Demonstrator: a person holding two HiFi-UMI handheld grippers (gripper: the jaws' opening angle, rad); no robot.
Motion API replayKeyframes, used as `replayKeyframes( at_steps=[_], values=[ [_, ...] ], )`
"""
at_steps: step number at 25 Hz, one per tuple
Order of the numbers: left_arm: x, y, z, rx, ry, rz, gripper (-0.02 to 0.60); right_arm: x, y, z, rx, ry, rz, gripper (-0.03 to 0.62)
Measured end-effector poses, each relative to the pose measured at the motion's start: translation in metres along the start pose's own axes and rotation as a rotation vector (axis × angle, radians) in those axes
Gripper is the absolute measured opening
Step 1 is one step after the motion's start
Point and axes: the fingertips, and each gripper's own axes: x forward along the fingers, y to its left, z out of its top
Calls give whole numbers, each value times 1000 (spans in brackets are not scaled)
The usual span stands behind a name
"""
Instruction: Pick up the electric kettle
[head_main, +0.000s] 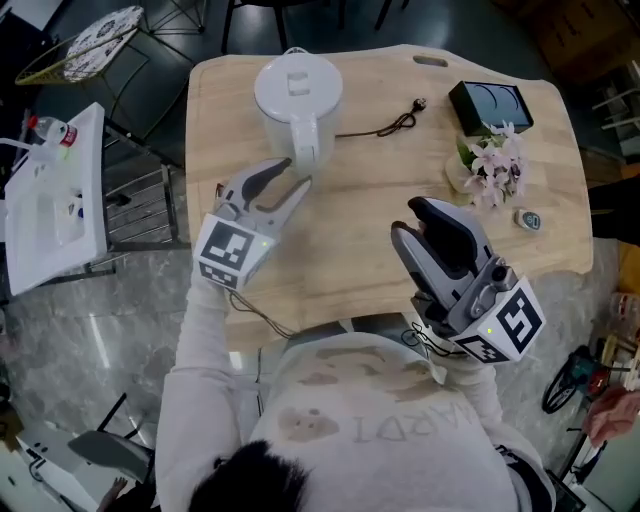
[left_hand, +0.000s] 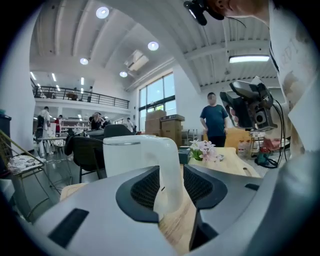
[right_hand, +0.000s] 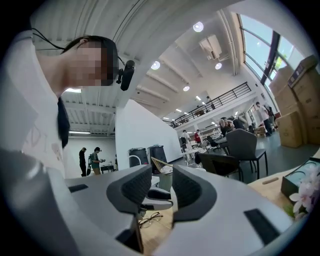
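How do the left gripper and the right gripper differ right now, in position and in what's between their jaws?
The left gripper sits at the handle of the white kettle; the right gripper hangs well away from it, over the near edge of the table. The left gripper's jaws frame that handle; the right gripper's frame nothing. Both stand open, gripping nothing.

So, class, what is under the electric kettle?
The electric kettle stands on the wooden table, and a black cord runs out from its foot. Any base plate beneath is covered by its body.
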Motion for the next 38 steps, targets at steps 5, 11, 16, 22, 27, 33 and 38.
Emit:
replayKeyframes(
  at_steps=[5,11,16,22,27,33,38],
  values=[
    [18,-2,-5,12,-12,-86,118,-3,1,-3,-19,22,-73,129],
    [36,-6,-6,-10,-42,-151,126,-6,-2,-5,-34,39,-124,129],
    [49,-14,-5,-5,-58,-196,130,-9,-3,-9,-39,55,-144,129],
    [70,-26,-3,13,-41,-203,130,-16,-5,-11,-43,71,-168,129],
    [82,-26,0,-37,-59,-149,130,-21,-9,-10,-49,73,-185,129],
    [82,-24,0,-24,-58,-122,133,-25,-13,-12,-46,74,-193,129],
    [83,-25,3,18,-65,-103,135,-30,-13,-11,-48,70,-201,129]
  ],
)
